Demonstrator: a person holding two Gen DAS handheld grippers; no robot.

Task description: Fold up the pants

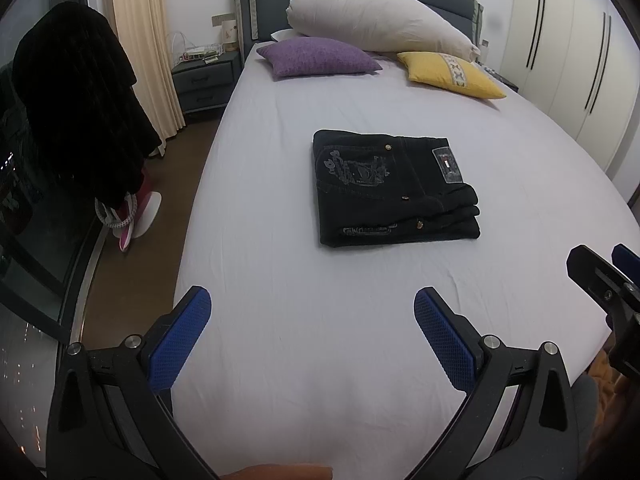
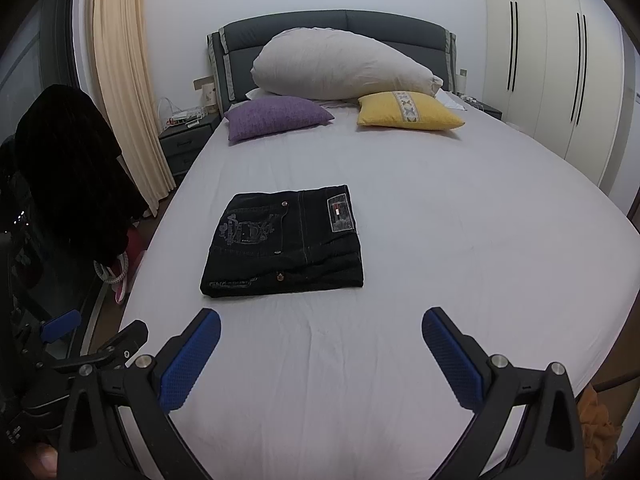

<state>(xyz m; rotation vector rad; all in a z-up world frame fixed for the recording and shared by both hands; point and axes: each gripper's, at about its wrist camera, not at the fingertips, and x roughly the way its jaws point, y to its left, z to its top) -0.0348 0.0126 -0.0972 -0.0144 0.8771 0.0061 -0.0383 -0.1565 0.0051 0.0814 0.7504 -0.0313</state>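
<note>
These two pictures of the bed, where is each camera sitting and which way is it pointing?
Left wrist: sits on the left gripper, faces up the bed toward the headboard; its open blue fingers show, plus the right gripper's edge.
Right wrist: sits on the right gripper, faces the same way; its open fingers show, the left gripper at lower left.
Both share the folded pants, purple pillow and yellow pillow.

- Right gripper (image 1: 612, 280) cut off at the left wrist view's right edge
- Nightstand clutter (image 2: 186, 114), upper left, too small to identify
</note>
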